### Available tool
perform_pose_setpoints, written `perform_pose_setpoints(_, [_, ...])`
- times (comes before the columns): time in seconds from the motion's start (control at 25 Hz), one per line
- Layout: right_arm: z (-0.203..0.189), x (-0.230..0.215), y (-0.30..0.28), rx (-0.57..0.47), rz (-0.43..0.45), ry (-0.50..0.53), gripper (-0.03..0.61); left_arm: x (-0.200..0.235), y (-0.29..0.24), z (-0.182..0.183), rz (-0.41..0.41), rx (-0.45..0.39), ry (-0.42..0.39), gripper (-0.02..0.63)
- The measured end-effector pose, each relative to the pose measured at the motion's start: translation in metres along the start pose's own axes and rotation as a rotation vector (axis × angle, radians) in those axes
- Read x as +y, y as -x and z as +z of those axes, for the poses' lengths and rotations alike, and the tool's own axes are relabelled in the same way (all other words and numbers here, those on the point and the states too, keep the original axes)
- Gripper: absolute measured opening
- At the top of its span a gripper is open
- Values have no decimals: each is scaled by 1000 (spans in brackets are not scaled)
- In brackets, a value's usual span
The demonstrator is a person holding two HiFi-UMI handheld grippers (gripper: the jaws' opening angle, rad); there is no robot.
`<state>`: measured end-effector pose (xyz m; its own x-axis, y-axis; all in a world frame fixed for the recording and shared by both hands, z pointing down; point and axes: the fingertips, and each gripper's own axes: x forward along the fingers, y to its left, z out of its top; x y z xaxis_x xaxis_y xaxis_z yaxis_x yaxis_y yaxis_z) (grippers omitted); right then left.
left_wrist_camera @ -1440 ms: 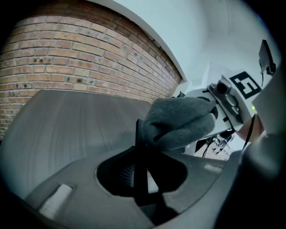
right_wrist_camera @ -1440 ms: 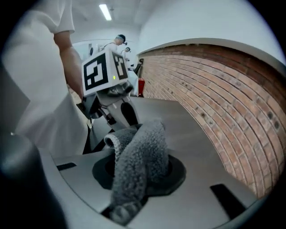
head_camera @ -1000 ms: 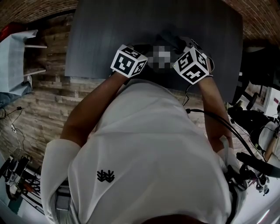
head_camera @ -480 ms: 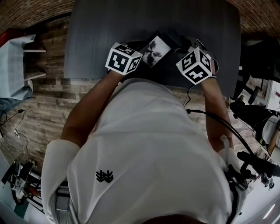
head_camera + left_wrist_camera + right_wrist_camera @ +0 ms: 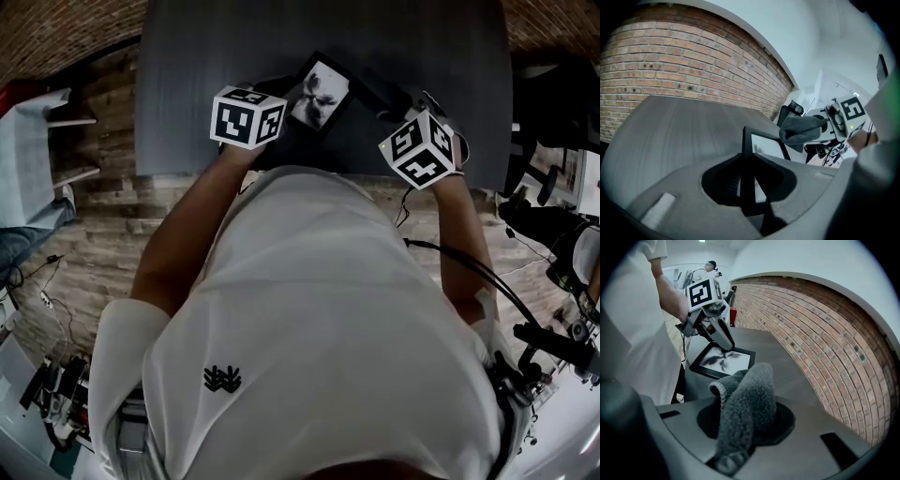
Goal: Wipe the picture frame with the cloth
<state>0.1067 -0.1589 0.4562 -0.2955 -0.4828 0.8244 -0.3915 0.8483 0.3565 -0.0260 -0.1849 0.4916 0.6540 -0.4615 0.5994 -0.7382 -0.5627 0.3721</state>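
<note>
A black picture frame (image 5: 319, 97) with a dark flower print is over the grey table (image 5: 216, 56). My left gripper (image 5: 284, 96) is shut on the frame's near edge. In the left gripper view the frame (image 5: 761, 146) runs edge-on out of the jaws. My right gripper (image 5: 382, 94) holds a grey fluffy cloth (image 5: 745, 404), bunched between its jaws, a short way right of the frame. In the right gripper view the frame (image 5: 723, 361) lies ahead of the cloth, with the left gripper (image 5: 726, 344) clamped on its far side. The cloth (image 5: 801, 132) is not touching the frame.
A brick wall (image 5: 811, 333) runs along the table's far side. The table's front edge (image 5: 187, 173) is close to the person's body. A white shelf unit (image 5: 37, 141) stands at the left, and cables and equipment (image 5: 553, 347) are at the right.
The left gripper has moved left and away from the person, carrying the frame farther over the table. The right gripper with the cloth has barely shifted.
</note>
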Motion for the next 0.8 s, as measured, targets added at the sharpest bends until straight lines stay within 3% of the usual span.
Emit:
perform_pose_setpoints(0.56, [4, 46, 11, -28, 89, 26, 94, 6, -12, 14, 8, -72, 171, 75])
perform_pose_setpoints(0.8, [12, 66, 14, -19, 109, 96, 94, 7, -14, 17, 31, -91, 222, 75])
